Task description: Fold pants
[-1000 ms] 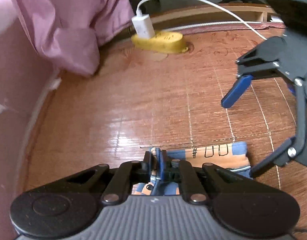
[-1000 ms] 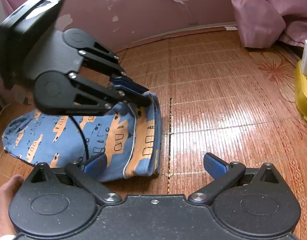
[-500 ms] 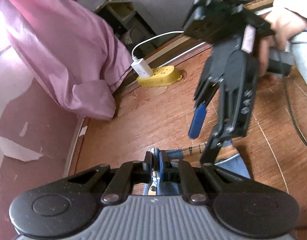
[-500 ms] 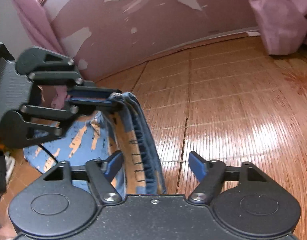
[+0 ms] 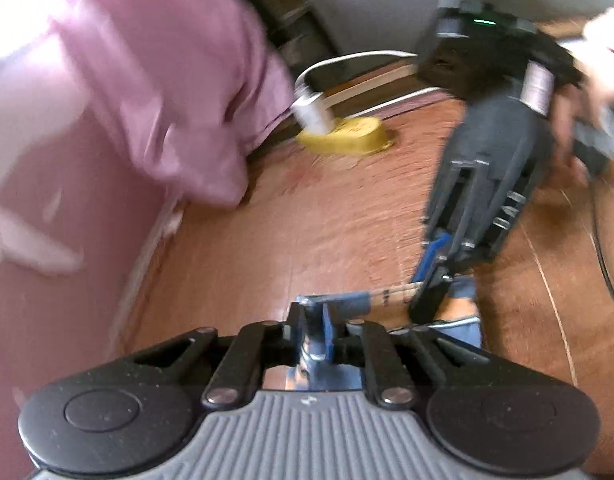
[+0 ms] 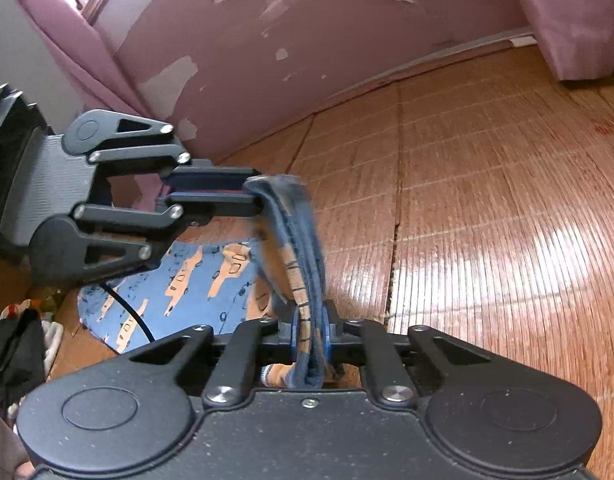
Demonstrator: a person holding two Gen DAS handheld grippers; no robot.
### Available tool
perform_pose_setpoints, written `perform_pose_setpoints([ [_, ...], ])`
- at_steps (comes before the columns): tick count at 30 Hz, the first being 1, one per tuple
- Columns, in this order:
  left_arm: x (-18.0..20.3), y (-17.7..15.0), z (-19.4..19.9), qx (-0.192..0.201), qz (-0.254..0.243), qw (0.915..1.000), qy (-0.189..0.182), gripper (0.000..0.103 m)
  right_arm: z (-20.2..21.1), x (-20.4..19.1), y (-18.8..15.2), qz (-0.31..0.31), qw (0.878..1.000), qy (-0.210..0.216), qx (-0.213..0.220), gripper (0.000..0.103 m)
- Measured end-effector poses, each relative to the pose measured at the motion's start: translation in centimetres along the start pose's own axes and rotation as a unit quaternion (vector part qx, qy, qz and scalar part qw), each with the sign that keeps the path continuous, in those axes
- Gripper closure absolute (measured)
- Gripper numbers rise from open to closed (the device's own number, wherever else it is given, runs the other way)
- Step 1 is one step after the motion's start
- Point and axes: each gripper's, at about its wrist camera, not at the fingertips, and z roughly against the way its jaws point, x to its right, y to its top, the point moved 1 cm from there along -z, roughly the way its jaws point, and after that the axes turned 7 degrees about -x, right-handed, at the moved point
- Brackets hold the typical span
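Left tool (image 6: 251, 192) clamped on waistband corner of patterned pants (image 6: 179, 280); right tool (image 6: 311, 336) clamped on same edge, nearer me. Band taut between them, legs trailing on floor (image 6: 487, 200).

Left gripper (image 6: 251, 196) level, fingers pointing sideways, jaws closed, clamping fabric edge. Right gripper (image 6: 311, 336) lower, jaws closed, pinching same edge. Grippers near each other, not touching. Hand (image 5: 603, 76) grips right gripper's handle, blurred.
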Motion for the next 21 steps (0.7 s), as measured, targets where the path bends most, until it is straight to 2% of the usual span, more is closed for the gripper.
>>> perform_pose_setpoints([
  [2, -1.2, -0.5, -0.3, -0.01, 0.07, 0.9975, 0.0, 0.08, -0.2, 0.0, -0.2, -0.008, 1.0, -0.011, -0.005, 0.093],
  [3, -1.9, -0.9, -0.3, -0.015, 0.111, 0.9937, -0.005, 0.07, -0.4, 0.1, -0.3, -0.015, 1.0, -0.014, -0.006, 0.093],
  [4, -2.6, -1.5, -0.2, -0.018, 0.154, 0.9879, -0.009, 0.064, -0.3, 0.2, -0.3, -0.023, 1.0, -0.015, -0.005, 0.093],
  [5, -3.2, -2.1, -0.1, -0.021, 0.195, 0.9806, -0.008, 0.064, -0.3, 0.3, -0.4, -0.03, 0.999, -0.014, -0.003, 0.093],
  [6, -3.8, -3.0, 0.1, -0.027, 0.245, 0.9691, -0.007, 0.063, -0.1, 0.3, -0.6, -0.035, 0.999, -0.013, 0.0, 0.093],
  [8, -4.6, -5.3, 0.8, -0.034, 0.343, 0.9383, -0.026, 0.063, 0.0, 0.3, -0.8, -0.041, 0.999, -0.017, 0.002, 0.093],
  [10, -4.3, -7.5, 1.7, -0.03, 0.403, 0.9141, -0.03, 0.063, 0.1, 0.1, -1.0, -0.048, 0.999, -0.024, 0.002, 0.093],
  [12, -3.5, -9.4, 2.5, -0.031, 0.43, 0.9017, -0.024, 0.063, 0.1, -0.1, -1.2, -0.06, 0.998, -0.03, 0.004, 0.093],
  [16, -2.7, -12.4, 3.4, -0.045, 0.471, 0.8807, -0.023, 0.052, -0.2, -0.6, -1.1, -0.103, 0.993, -0.048, 0.009, 0.093],
  [18, -2.5, -14.1, 3.8, -0.051, 0.496, 0.8665, -0.024, 0.051, -0.3, -1.0, -1.1, -0.124, 0.991, -0.059, 0.011, 0.093],
  [21, -2.1, -16.2, 4.0, -0.06, 0.513, 0.8559, -0.024, 0.048, -0.7, -1.7, -0.9, -0.141, 0.987, -0.078, 0.012, 0.093],
])
